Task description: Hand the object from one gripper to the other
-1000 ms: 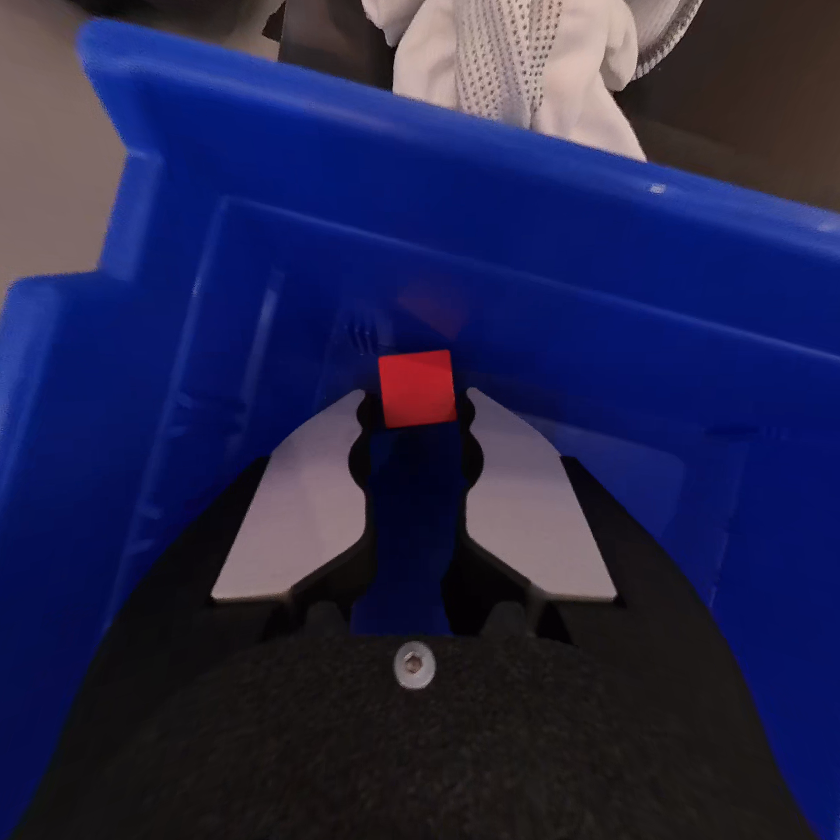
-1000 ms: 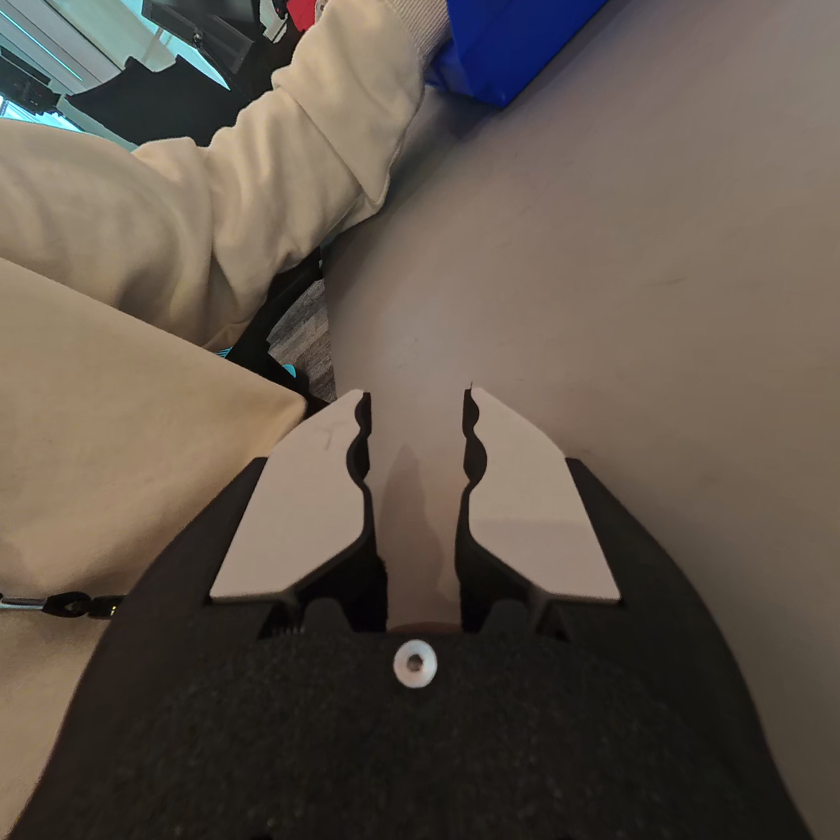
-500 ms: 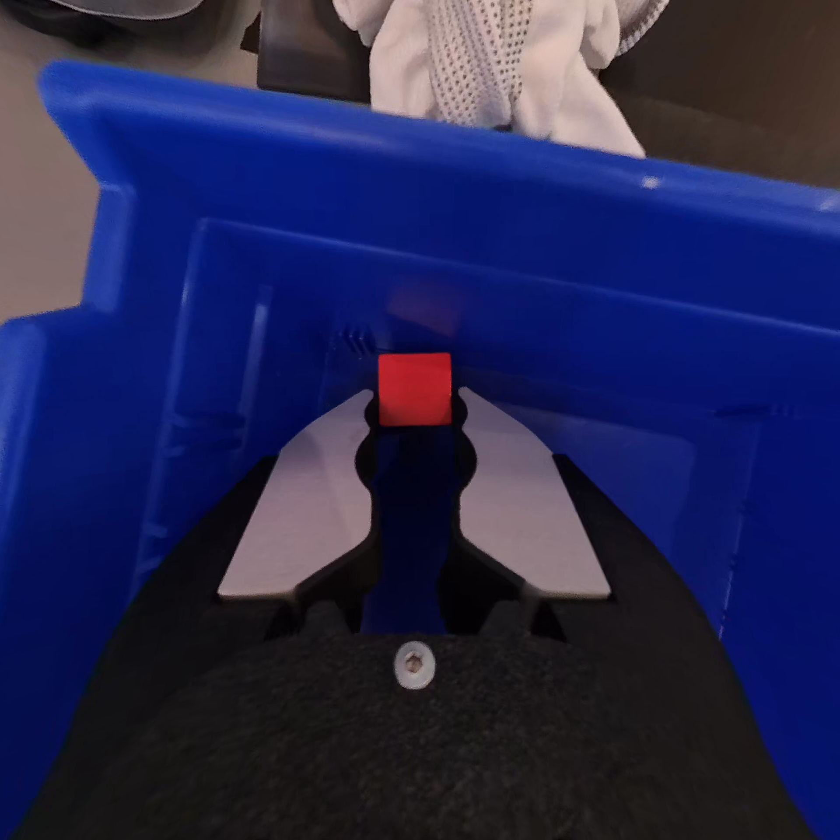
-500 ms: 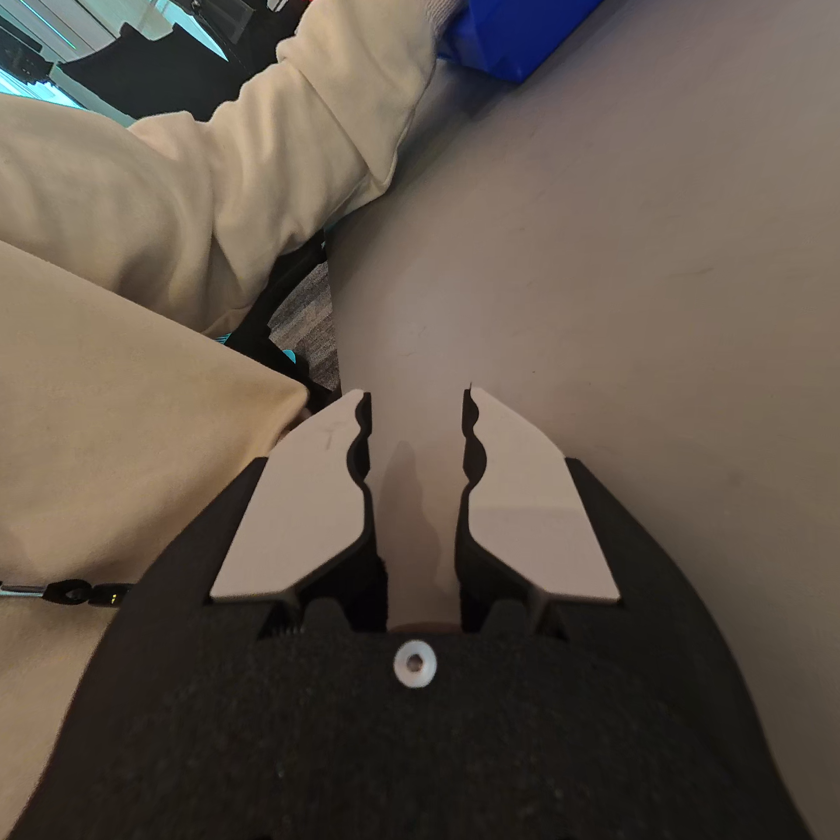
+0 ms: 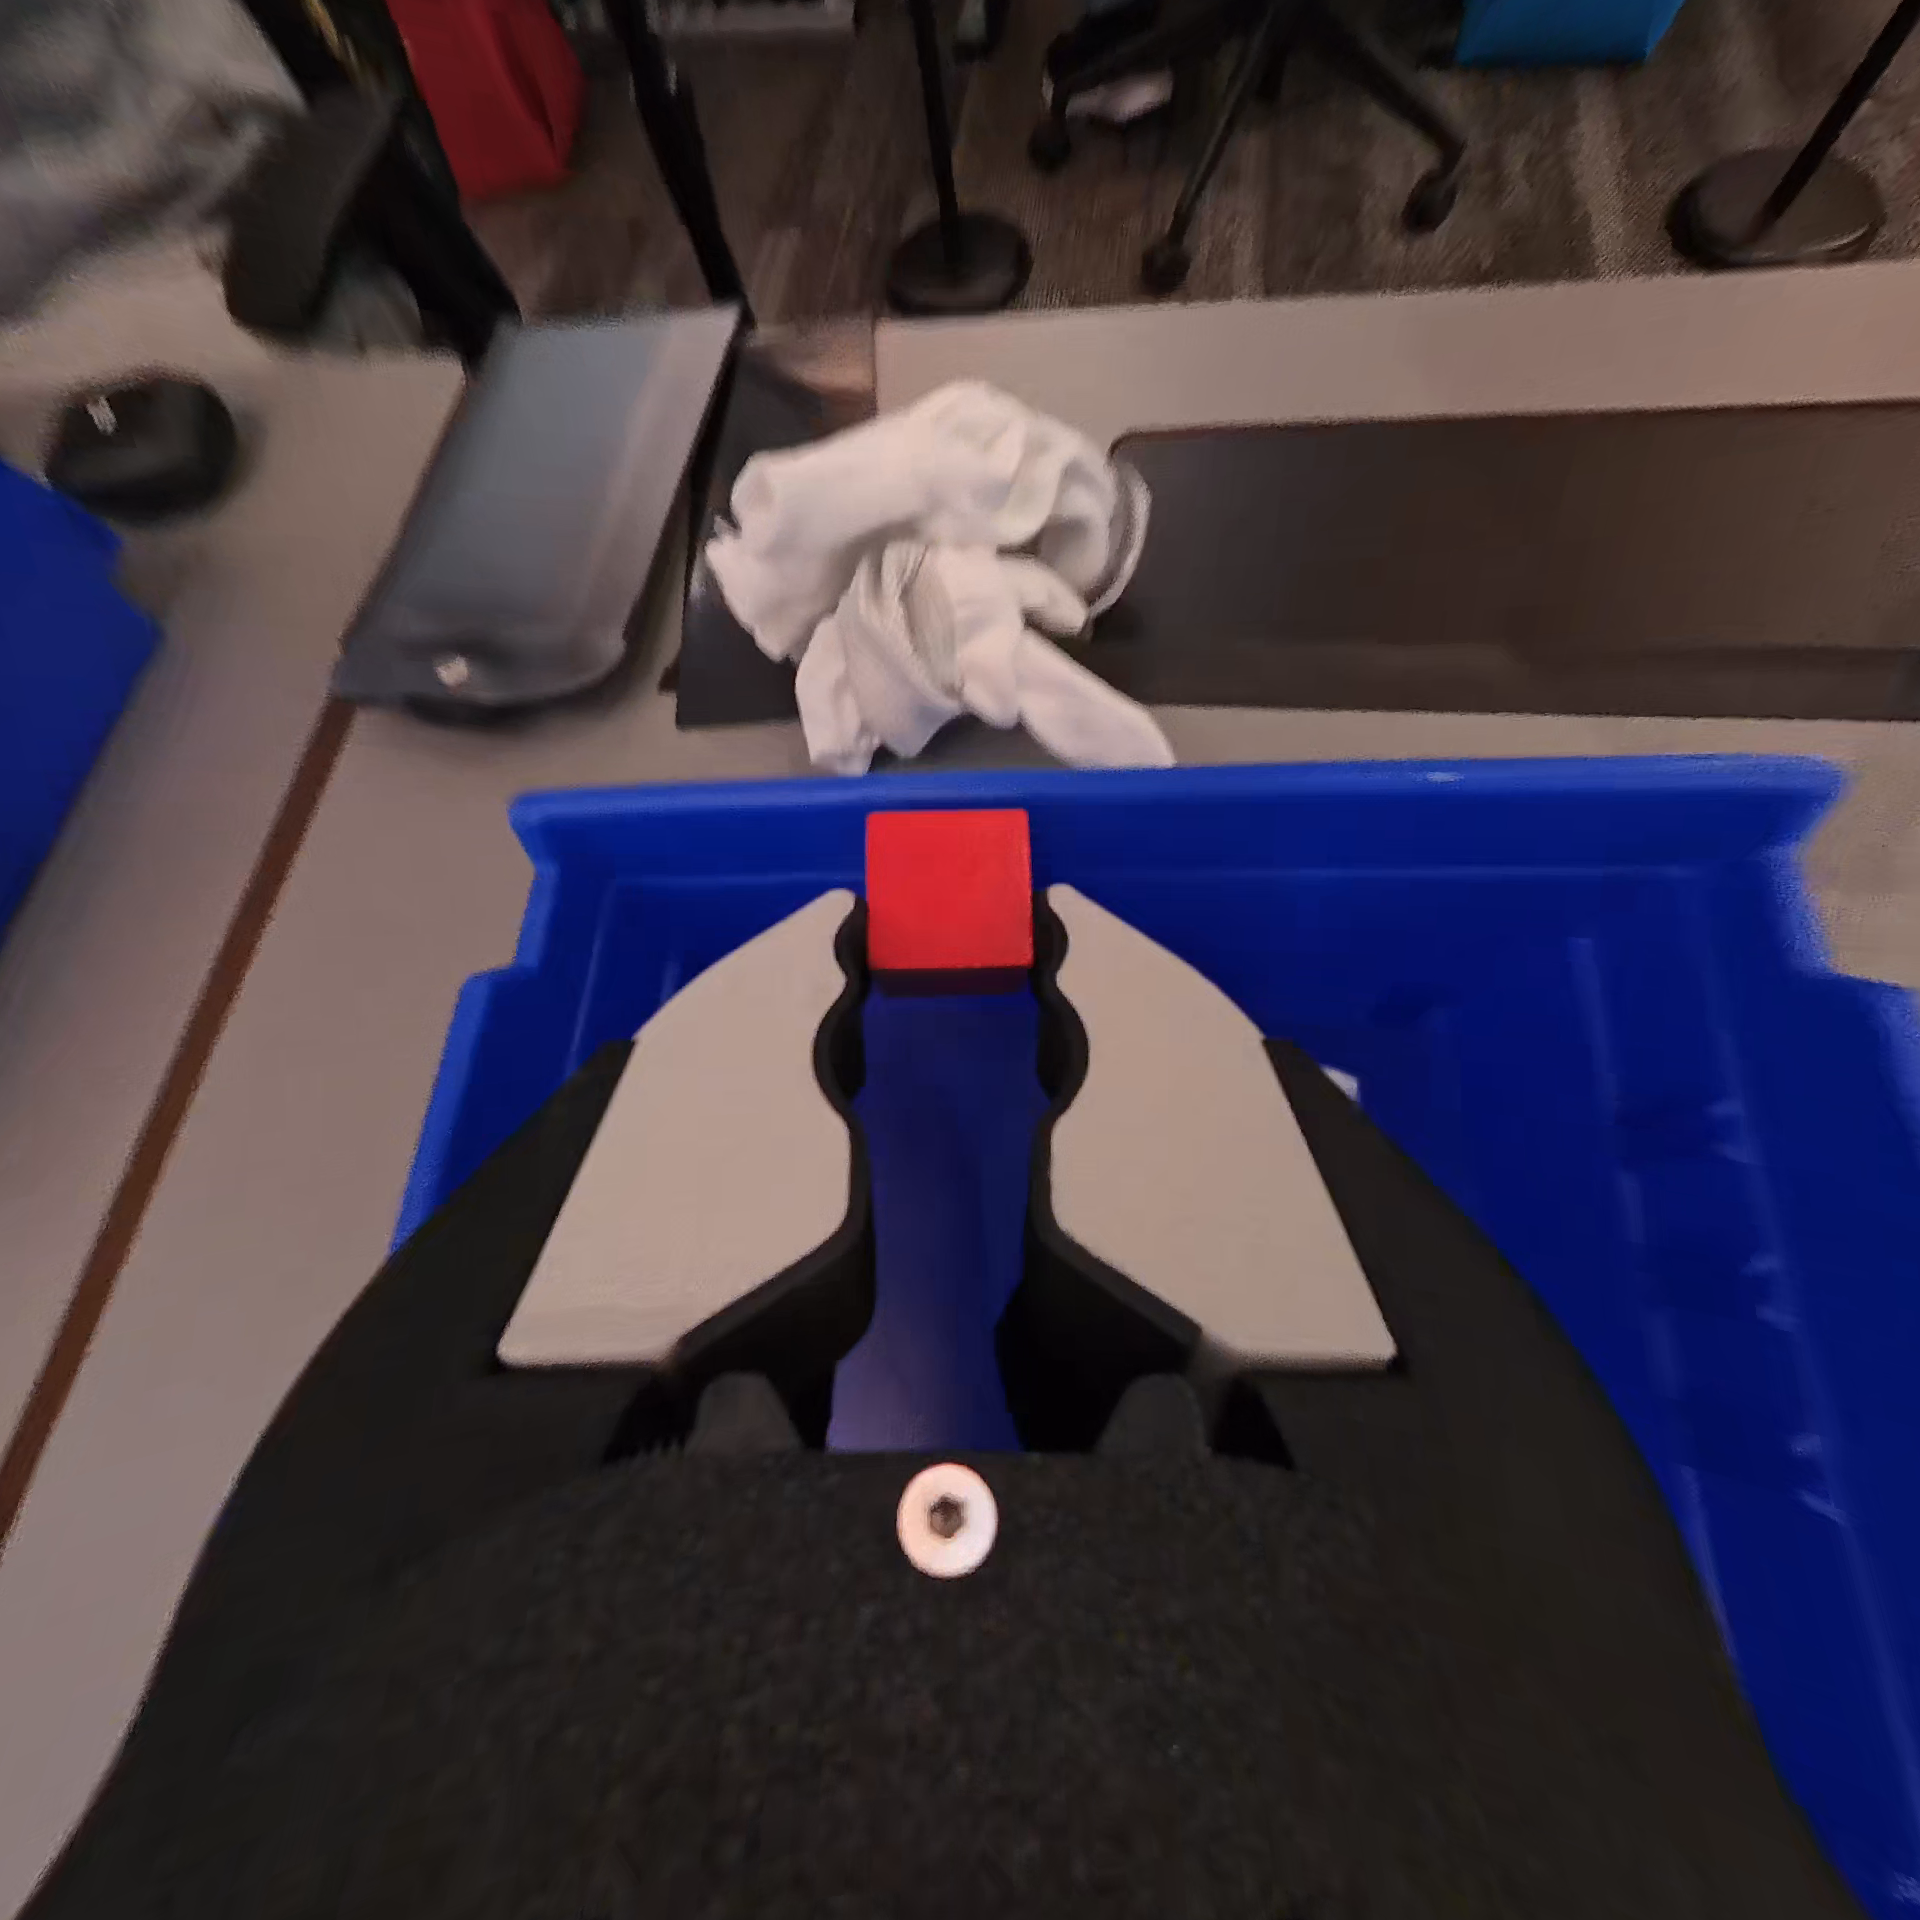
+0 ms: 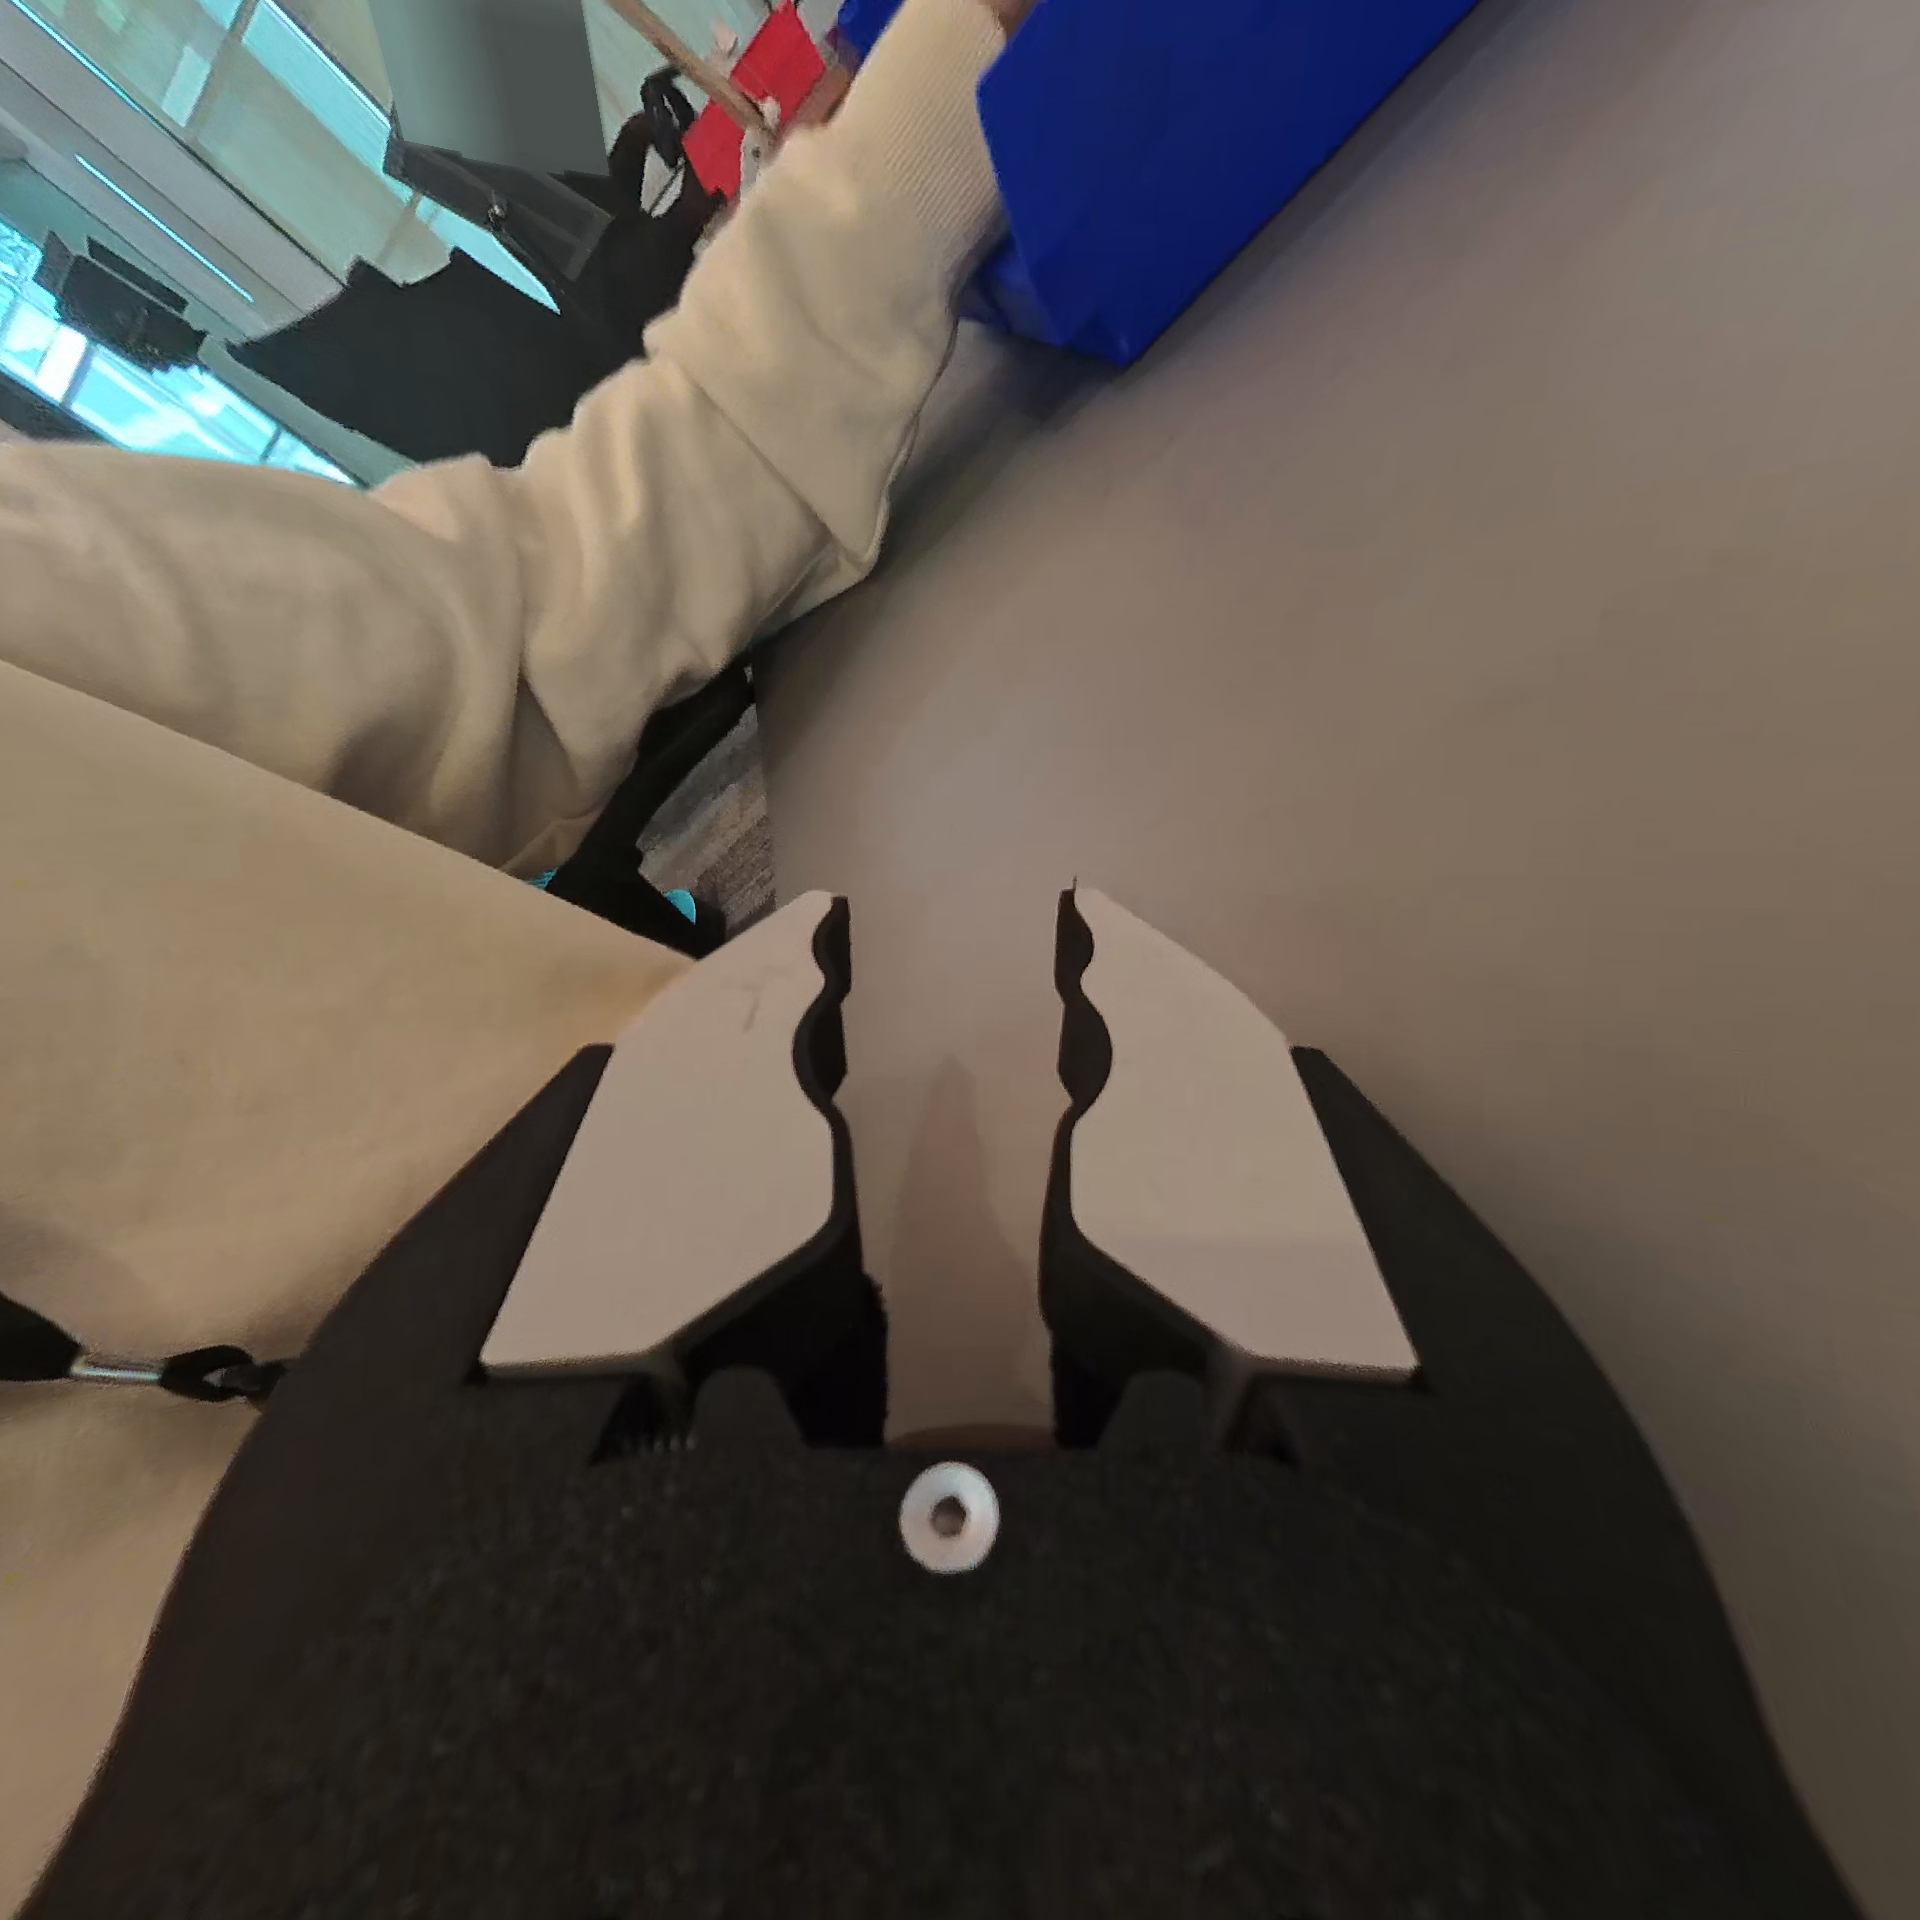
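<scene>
A small red cube (image 5: 948, 889) is held between the tips of my left gripper (image 5: 948, 935), which is shut on it and holds it above the open blue bin (image 5: 1507, 1039). My right gripper (image 6: 954, 935) is open and empty, low over the grey table (image 6: 1455, 727). The blue bin also shows in the right wrist view (image 6: 1164, 156) at the top, partly behind a person's cream sleeve (image 6: 623, 540). The cube does not show in the right wrist view.
A crumpled white cloth (image 5: 935, 582) lies beyond the bin's far rim. A dark flat case (image 5: 540, 530) lies to its left and a dark mat (image 5: 1507, 561) to its right. Another blue bin (image 5: 52, 665) stands at the left edge. Chair bases stand on the floor behind. About 55 cm separates my left fingertips from my right.
My left gripper has risen out of the bin with the red cube in it, so the bin's far rim and the table beyond now show. The right gripper has barely moved.
</scene>
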### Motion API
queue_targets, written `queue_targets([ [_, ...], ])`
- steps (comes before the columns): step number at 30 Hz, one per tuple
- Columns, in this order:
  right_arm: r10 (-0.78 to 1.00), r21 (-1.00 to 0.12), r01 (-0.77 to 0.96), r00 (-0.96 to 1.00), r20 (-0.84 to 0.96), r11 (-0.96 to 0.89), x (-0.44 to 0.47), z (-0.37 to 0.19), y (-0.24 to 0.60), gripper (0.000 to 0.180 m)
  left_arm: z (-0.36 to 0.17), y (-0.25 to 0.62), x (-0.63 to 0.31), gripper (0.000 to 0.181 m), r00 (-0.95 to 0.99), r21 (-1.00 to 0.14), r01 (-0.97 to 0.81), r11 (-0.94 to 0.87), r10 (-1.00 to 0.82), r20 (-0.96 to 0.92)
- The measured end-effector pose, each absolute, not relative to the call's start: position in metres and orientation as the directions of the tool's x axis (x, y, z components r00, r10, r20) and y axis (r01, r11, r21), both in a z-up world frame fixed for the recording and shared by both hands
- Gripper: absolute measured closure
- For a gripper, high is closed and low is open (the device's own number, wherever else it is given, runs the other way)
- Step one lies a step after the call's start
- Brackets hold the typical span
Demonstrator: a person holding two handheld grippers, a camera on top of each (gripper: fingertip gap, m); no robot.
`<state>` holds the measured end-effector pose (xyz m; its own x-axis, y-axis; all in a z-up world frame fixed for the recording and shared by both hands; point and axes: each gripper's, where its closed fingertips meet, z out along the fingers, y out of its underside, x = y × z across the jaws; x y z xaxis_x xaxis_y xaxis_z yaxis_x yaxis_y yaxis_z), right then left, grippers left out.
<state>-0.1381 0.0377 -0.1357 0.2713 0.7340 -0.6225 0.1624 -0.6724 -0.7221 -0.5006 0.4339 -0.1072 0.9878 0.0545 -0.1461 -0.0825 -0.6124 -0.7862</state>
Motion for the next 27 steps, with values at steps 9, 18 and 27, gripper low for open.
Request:
queue_targets([
  [9,0.828,-0.862,0.067,0.324,-0.458,-0.503,-0.119,-0.021,0.131,0.141,0.039,0.394,-0.373,0.152,0.896,-0.930,-0.349,-0.118,-0.333,-0.294],
  [18,0.945,-0.964,0.096,0.243,-0.220,-0.249,-0.169,0.124,0.245,0.126,0.141,0.290,-0.209,0.153,0.523,-0.670,-0.611,0.422,-0.420,-0.742],
  [27,0.957,-0.953,0.099,-0.005,-0.289,-0.287,-0.153,0.134,0.271,0.149,0.139,0.285,-0.130,0.153,0.220,-0.278,-0.793,0.542,-0.170,-0.961],
])
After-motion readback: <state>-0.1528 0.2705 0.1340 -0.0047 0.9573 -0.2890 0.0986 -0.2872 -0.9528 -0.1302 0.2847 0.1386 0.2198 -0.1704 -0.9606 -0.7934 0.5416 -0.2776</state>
